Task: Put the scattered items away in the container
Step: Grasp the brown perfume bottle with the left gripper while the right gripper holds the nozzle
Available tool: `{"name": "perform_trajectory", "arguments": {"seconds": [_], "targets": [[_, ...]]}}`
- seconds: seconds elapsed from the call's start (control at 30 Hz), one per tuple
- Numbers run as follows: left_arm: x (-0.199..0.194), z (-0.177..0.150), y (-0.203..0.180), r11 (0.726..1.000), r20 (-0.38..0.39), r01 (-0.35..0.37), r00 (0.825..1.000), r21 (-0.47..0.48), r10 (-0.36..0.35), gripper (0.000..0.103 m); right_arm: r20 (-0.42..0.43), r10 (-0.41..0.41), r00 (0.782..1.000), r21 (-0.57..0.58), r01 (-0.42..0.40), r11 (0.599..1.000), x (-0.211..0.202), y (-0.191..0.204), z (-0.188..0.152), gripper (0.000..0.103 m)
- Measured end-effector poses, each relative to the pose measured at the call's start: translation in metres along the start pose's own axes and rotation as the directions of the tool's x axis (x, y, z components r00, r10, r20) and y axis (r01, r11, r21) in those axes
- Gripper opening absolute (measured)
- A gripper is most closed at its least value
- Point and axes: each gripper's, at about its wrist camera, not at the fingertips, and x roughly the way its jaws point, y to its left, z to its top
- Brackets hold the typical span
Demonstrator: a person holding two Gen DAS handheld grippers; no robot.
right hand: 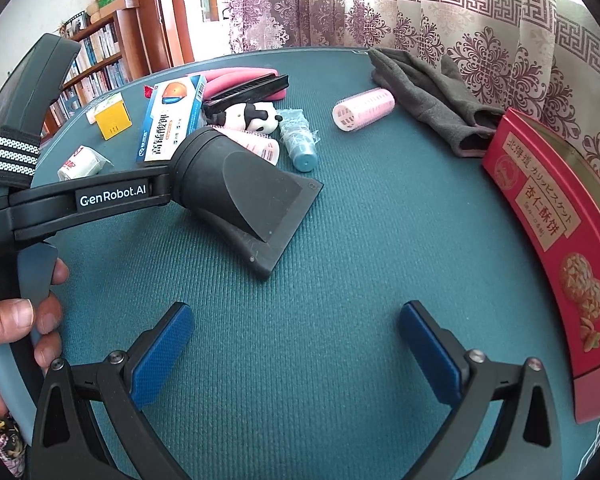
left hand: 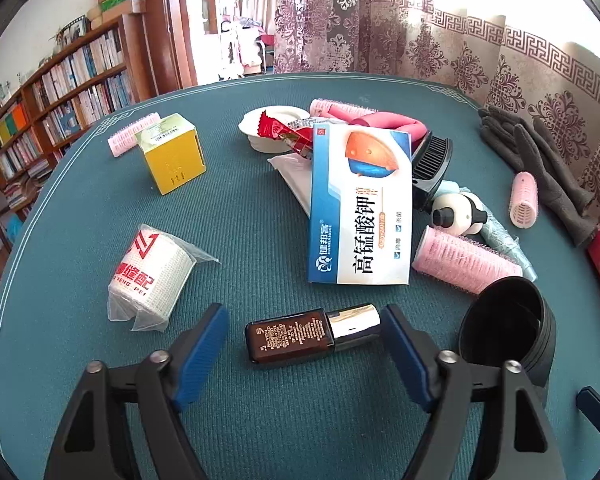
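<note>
A small brown bottle (left hand: 292, 338) with a silver cap lies on its side on the green table mat (left hand: 260, 408). My left gripper (left hand: 303, 310) straddles it. The right pad touches the cap and a gap remains at the left pad, so it is open. My right gripper (right hand: 297, 307) is open over bare mat with nothing between its fingers. The red biscuit tin (right hand: 540, 216) stands at the right edge. Scattered behind are a blue-white medicine box (left hand: 360, 208), a yellow box (left hand: 172, 156), a wrapped bandage roll (left hand: 148, 276) and pink hair rollers (left hand: 460, 264).
A black dryer nozzle (left hand: 504, 320) lies just right of the left gripper. Grey gloves (left hand: 540, 160), a panda toy (left hand: 456, 212) and a white dish (left hand: 268, 124) with a red wrapper sit farther back. A person's hand (right hand: 16, 320) holds the left handle. Curtains hang behind the table.
</note>
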Motion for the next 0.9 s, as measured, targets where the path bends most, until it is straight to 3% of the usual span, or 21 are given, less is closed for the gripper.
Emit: {"name": "perform_trajectory", "arguments": {"seconds": [0.4, 0.53, 0.7, 0.8, 0.83, 0.9], "targets": [[-0.017, -0.014, 0.024, 0.996, 0.011, 0.06, 0.998, -0.07, -0.06, 0.063, -0.001, 0.053, 0.999, 0.001, -0.053, 0.999, -0.002, -0.001, 0.004, 0.103], [-0.018, -0.016, 0.027, 0.994, 0.013, 0.073, 0.997, -0.075, -0.072, 0.063, -0.026, 0.059, 0.998, -0.133, -0.062, 0.989, 0.004, 0.011, 0.017, 0.103], [-0.018, -0.016, 0.028, 0.993, 0.016, 0.083, 0.996, -0.08, -0.082, 0.063, 0.068, 0.0, 0.998, -0.331, 0.022, 0.943, 0.013, 0.03, 0.04, 0.103], [-0.019, -0.017, 0.03, 0.993, 0.019, 0.087, 0.996, -0.08, -0.085, 0.063, 0.062, 0.046, 0.997, -0.335, -0.022, 0.942, 0.025, 0.03, 0.056, 0.092], [-0.019, -0.017, 0.03, 0.993, 0.019, 0.086, 0.996, -0.079, -0.085, 0.063, 0.044, 0.062, 0.997, -0.33, -0.044, 0.943, 0.029, 0.03, 0.06, 0.08], [-0.019, -0.018, 0.029, 0.993, 0.02, 0.088, 0.996, -0.076, -0.086, 0.063, 0.027, 0.093, 0.995, -0.309, -0.08, 0.948, 0.035, 0.029, 0.064, 0.075]]}}
